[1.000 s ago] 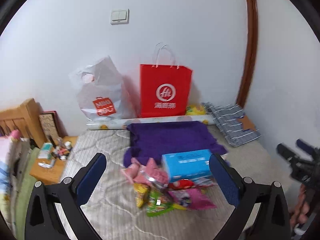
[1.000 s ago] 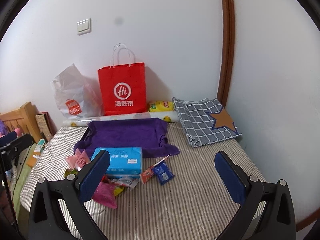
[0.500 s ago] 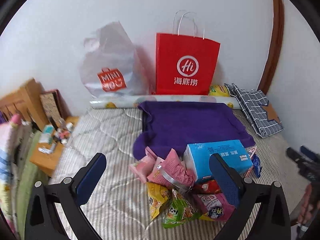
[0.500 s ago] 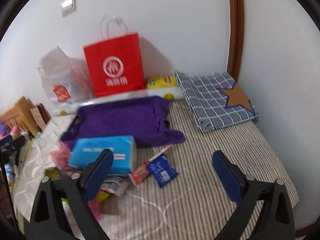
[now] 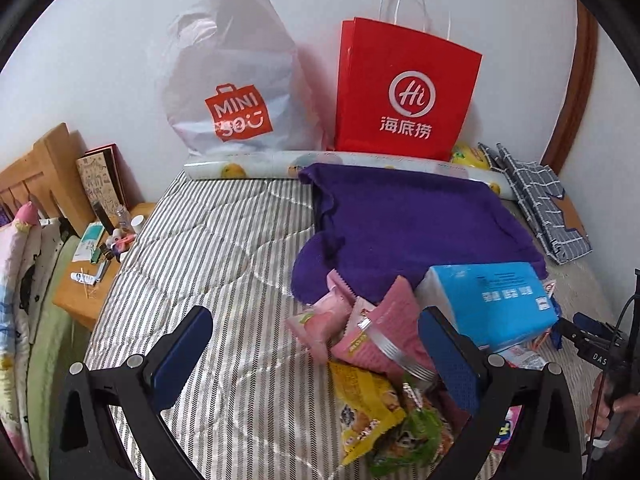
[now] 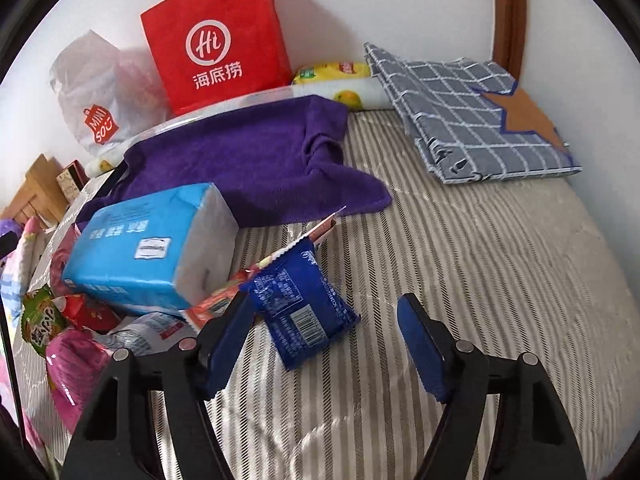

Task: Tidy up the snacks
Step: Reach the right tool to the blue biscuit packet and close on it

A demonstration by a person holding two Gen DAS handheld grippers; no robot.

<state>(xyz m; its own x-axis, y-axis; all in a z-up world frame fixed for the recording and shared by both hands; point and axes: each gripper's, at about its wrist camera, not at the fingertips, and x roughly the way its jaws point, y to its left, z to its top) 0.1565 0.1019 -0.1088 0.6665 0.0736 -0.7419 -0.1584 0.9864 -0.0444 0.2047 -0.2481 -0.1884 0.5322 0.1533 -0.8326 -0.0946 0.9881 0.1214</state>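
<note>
Here, right tongs (image 6: 324,334) closing around blue snack packet (image 6: 298,306) on bed (image 6: 480,264) — pads not pressing, left tongs (image 5: 316,344) hanging spread over pink packets (image 5: 376,332).

Snack packets lie heaped on the striped bed, near its front edge: a dark blue packet (image 6: 298,304) flat on the cover, pink packets (image 5: 360,320) crumpled together, a yellow one (image 5: 366,408) and a green one (image 5: 416,436) beside them, and red packets (image 6: 86,312) partly under a light blue tissue pack (image 6: 148,240).
</note>
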